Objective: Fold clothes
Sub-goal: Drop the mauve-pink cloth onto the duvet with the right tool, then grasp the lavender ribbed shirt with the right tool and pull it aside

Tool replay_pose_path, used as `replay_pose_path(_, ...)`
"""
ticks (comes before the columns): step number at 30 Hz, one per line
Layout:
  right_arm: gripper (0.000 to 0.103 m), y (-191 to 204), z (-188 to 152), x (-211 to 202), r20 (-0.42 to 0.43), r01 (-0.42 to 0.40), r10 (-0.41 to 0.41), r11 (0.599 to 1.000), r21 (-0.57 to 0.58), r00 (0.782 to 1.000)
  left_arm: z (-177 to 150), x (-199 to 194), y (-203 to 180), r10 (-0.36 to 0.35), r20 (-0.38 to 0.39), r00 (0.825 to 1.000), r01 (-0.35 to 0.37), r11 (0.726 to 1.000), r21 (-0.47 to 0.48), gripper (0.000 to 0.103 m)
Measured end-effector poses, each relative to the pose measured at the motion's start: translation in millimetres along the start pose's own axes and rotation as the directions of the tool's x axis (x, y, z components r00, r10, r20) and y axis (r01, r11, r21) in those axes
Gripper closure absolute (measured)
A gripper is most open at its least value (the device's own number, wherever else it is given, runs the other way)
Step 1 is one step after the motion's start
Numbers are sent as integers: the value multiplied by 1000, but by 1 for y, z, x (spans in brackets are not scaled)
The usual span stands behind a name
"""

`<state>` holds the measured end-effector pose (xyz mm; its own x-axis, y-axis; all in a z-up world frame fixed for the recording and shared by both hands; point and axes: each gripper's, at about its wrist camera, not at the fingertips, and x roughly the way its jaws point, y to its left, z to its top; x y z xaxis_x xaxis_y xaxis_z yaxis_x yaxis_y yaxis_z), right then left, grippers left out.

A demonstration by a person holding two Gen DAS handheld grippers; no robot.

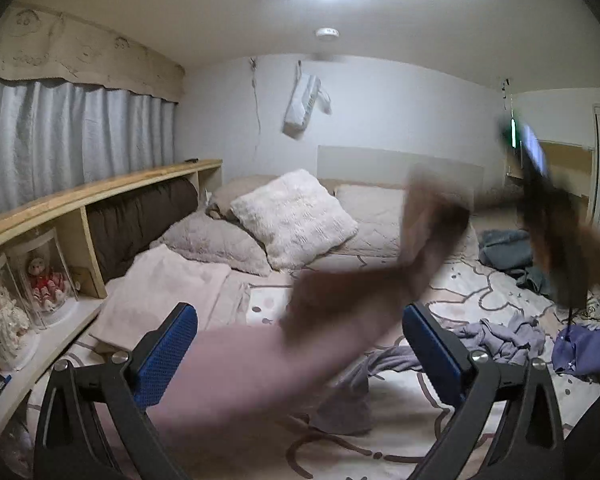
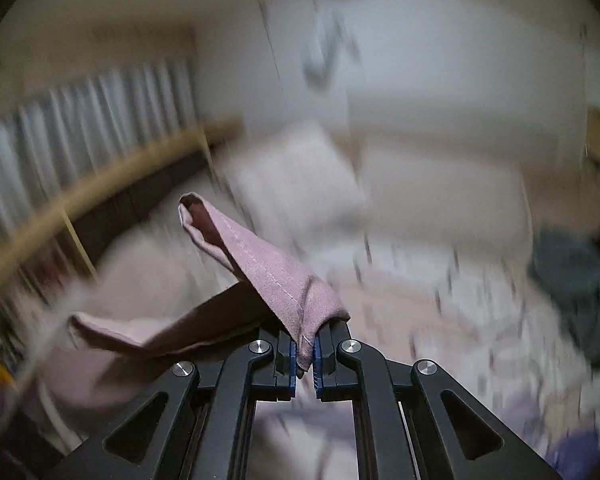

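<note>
Pink cloth (image 2: 284,280) is hanging pinched by its stitched hem in your right gripper (image 2: 305,354), whose fingers are closing hard on it, probably so you can swing it out flat over the bed (image 1: 420,412). Your left gripper (image 1: 300,352) is waiting with its fingers (image 1: 168,356) spread wide and gripping nothing, while the blurred garment is sweeping across above the bed, short of the white pillow (image 1: 296,220).
</note>
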<state>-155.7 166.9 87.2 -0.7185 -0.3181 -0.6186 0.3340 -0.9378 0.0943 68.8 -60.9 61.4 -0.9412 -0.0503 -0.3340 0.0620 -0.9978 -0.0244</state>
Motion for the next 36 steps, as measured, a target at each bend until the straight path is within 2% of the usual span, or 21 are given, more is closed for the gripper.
replay_pose_path(2, 96, -16, -51, 39, -144, 33, -30, 999, 19, 989, 0, 10, 1, -1, -11, 1000, 1, 1000, -8, 0)
replay_pose_path(4, 96, -20, -91, 62, -229, 83, -86, 996, -21, 970, -2, 22, 0, -4, -31, 1000, 3, 1000, -17, 0)
replay_pose_path(7, 96, -26, -151, 97, -348, 150, -172, 985, -90, 922, -6, 41, -3, -9, -70, 997, 7, 999, -34, 0)
replay_pose_path(9, 89, -40, -170, 101, -374, 175, -194, 981, -84, 907, -11, 54, -6, -12, -96, 995, 8, 999, -41, 0)
replay_pose_path(10, 65, -45, -177, 104, -384, 184, -201, 980, -81, 901, -14, 59, -10, -12, -108, 994, 8, 999, -39, 0)
replay_pose_path(11, 35, -46, -180, 103, -391, 186, -203, 979, -80, 898, -18, 65, -14, -12, -119, 993, 8, 999, -37, 0)
replay_pose_path(12, 25, -48, -182, 99, -383, 195, -213, 977, -87, 899, -20, 69, -17, -12, -128, 992, 8, 999, -33, 0)
replay_pose_path(13, 20, -49, -184, 95, -374, 203, -223, 975, -93, 900, -22, 72, -19, -12, -137, 991, 9, 1000, -29, 0)
replay_pose_path(16, 20, -65, -196, 81, -369, 237, -267, 963, -126, 890, -28, 82, -27, -20, -158, 987, 16, 1000, -22, 0)
replay_pose_path(20, 20, -113, -213, 71, -410, 348, -362, 931, -112, 837, -30, 92, -36, -39, -180, 983, 36, 999, -18, 0)
replay_pose_path(22, 20, -131, -223, 68, -404, 405, -446, 895, -187, 799, -32, 97, -42, -49, -189, 981, 47, 999, -12, 0)
replay_pose_path(24, 20, -143, -234, 76, -421, 402, -473, 881, -250, 774, -33, 102, -48, -60, -202, 978, 60, 998, -7, 0)
replay_pose_path(25, 20, -148, -239, 80, -435, 395, -470, 882, -256, 768, -34, 103, -51, -63, -206, 977, 63, 998, -5, 0)
replay_pose_path(28, 20, -163, -244, 101, -474, 374, -427, 904, -207, 770, -33, 106, -58, -61, -209, 976, 64, 998, 9, 0)
replay_pose_path(29, 26, -168, -242, 108, -481, 357, -403, 915, -190, 778, -33, 106, -60, -58, -207, 977, 62, 998, 14, 0)
replay_pose_path(30, 38, -173, -240, 115, -488, 339, -380, 925, -174, 786, -33, 107, -61, -54, -206, 977, 59, 998, 18, 0)
replay_pose_path(31, 62, -176, -237, 119, -495, 319, -356, 934, -160, 793, -32, 107, -62, -51, -205, 977, 57, 998, 21, 0)
replay_pose_path(32, 76, -179, -232, 123, -501, 323, -357, 933, -157, 788, -32, 107, -62, -48, -203, 978, 54, 998, 23, 0)
replay_pose_path(33, 81, -182, -224, 127, -494, 338, -378, 925, -172, 783, -31, 107, -62, -45, -202, 978, 51, 998, 25, 0)
replay_pose_path(35, 83, -189, -210, 128, -464, 374, -428, 904, -209, 776, -30, 107, -63, -39, -200, 979, 45, 999, 30, 0)
replay_pose_path(36, 83, -201, -200, 125, -441, 412, -471, 882, -229, 764, -30, 106, -63, -35, -197, 980, 42, 999, 33, 0)
